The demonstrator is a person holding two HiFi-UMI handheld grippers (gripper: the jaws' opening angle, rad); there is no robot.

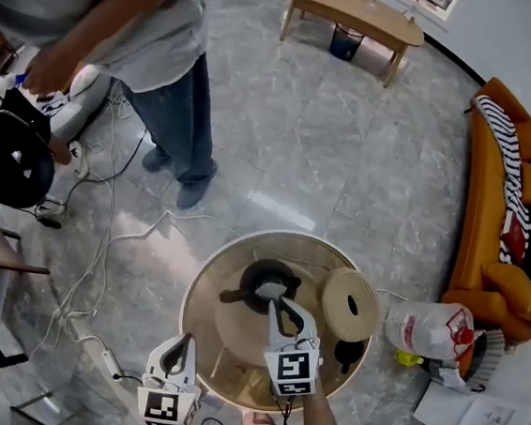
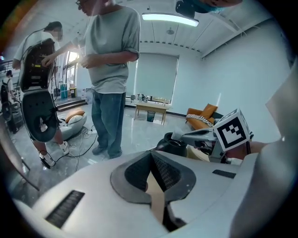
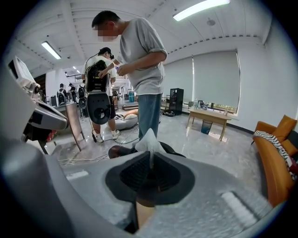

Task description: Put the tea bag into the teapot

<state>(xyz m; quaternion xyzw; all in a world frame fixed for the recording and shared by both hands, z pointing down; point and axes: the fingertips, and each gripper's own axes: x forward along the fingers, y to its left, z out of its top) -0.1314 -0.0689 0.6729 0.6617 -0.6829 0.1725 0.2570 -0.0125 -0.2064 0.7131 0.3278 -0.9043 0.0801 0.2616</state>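
In the right gripper view, the right gripper [image 3: 150,157] was clamped on a white tea bag [image 3: 149,138], with only the bag's peaked top rising clear of the jaws. The gripper's own body covered most of the black teapot [image 3: 120,151] behind it, so only the dark rim showed on either side. No view showed whether the bag touched the pot or hung just above its mouth. From the head view the bag was a small pale patch over the teapot opening, hard to separate from the gripper tips.

The left gripper [image 2: 151,158] had its jaws together with nothing between them. In the head view it hung off the near-left edge of the surface, and its marker cube was partly cut off by the frame.

The surface [image 1: 203,290] was a round table with the teapot near its middle. A round woven disc [image 1: 350,303] lay to the right, and a small dark item near it was too unclear to name.

Around it lay a grey marble floor [image 1: 348,140] crossed by cables [image 1: 103,228]. A person [image 1: 170,46] in a grey T-shirt and jeans stood well apart, head out of frame. An orange sofa [image 1: 490,230] with a striped throw lined the right side, and a low wooden table [image 1: 353,9] stood far off.
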